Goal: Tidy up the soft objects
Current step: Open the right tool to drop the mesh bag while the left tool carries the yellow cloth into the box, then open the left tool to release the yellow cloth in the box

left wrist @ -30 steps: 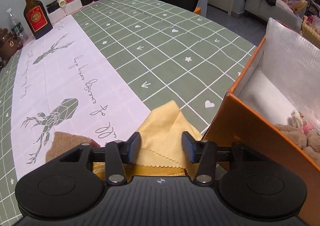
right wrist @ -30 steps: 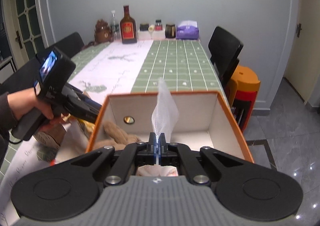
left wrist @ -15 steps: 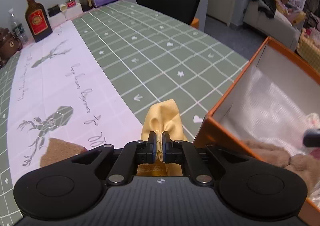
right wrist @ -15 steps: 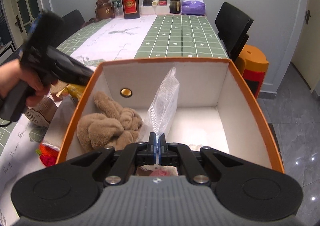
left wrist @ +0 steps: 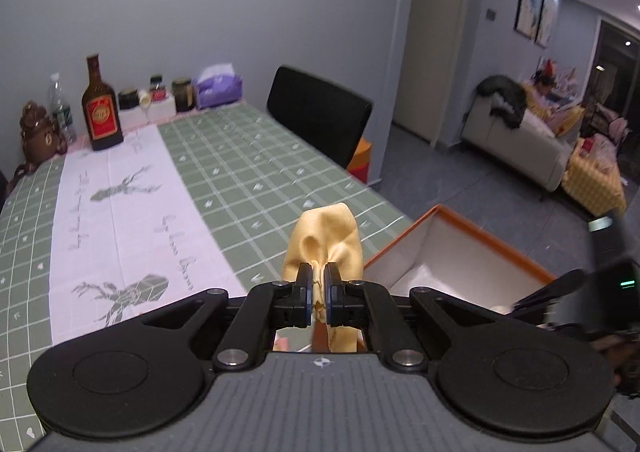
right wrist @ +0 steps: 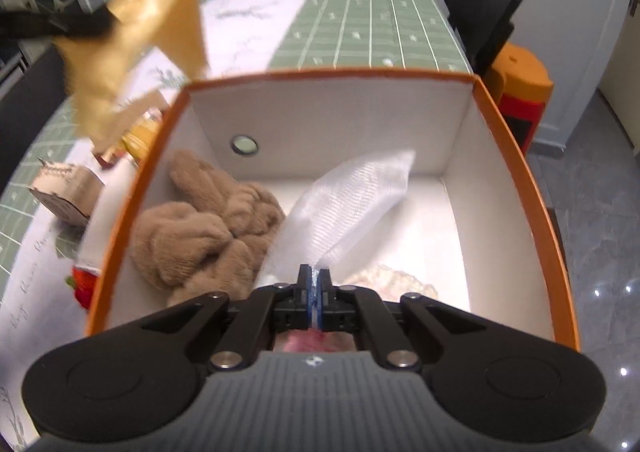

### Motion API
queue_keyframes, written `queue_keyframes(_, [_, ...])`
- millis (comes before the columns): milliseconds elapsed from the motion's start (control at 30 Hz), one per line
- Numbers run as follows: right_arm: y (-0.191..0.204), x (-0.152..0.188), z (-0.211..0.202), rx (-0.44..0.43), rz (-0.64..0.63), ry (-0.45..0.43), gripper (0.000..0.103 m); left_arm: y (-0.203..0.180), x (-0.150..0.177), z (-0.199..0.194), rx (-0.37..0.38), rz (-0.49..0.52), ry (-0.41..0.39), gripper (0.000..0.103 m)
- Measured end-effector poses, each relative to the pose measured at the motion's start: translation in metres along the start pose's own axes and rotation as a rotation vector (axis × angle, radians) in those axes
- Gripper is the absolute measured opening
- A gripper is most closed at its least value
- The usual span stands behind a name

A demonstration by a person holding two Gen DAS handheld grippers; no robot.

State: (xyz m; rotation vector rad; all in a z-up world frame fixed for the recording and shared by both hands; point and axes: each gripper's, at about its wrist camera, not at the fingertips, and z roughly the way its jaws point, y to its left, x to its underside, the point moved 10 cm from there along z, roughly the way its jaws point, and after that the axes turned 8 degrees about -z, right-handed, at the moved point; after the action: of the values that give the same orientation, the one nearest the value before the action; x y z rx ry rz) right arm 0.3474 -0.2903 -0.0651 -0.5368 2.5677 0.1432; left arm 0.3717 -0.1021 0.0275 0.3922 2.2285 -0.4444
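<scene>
My left gripper (left wrist: 318, 294) is shut on a yellow cloth (left wrist: 326, 244) and holds it in the air beside the orange box (left wrist: 492, 238). In the right wrist view the cloth (right wrist: 136, 47) hangs above the box's left rim (right wrist: 120, 207). My right gripper (right wrist: 319, 292) is shut on a white mesh bag (right wrist: 352, 207) that lies inside the box. A tan plush towel (right wrist: 204, 232) lies in the box's left half. A pink and white soft item (right wrist: 388, 280) lies under the bag.
A green checked table (left wrist: 248, 171) with a white runner holds a bottle (left wrist: 100, 111), jars and a purple tissue box (left wrist: 218, 89) at its far end. A black chair (left wrist: 318, 115) stands at the right. Small packets (right wrist: 68, 191) lie left of the box.
My left gripper closed on the yellow cloth and lifted it off the table. My right gripper lowered the mesh bag into the box.
</scene>
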Motion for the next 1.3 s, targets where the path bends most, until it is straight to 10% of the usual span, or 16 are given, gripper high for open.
queue_keyframes(500, [-0.024, 0.012, -0.033, 0.125, -0.093, -0.040, 0.006, -0.093, 0.014, 0.046, 0.129, -0.032, 0.068, 0.006])
queue_keyframes(667, [-0.028, 0.015, -0.044, 0.128, -0.083, -0.085, 0.030, -0.092, 0.032, 0.083, 0.063, -0.018, 0.143, 0.006])
queue_keyframes(1133, [-0.027, 0.015, -0.026, 0.081, -0.082, -0.084, 0.027, -0.068, 0.091, 0.140, -0.190, 0.070, 0.376, 0.007])
queue_keyframes(1300, [-0.024, 0.017, -0.012, 0.094, -0.069, -0.010, 0.031, -0.067, 0.089, 0.134, -0.200, 0.070, 0.386, 0.024])
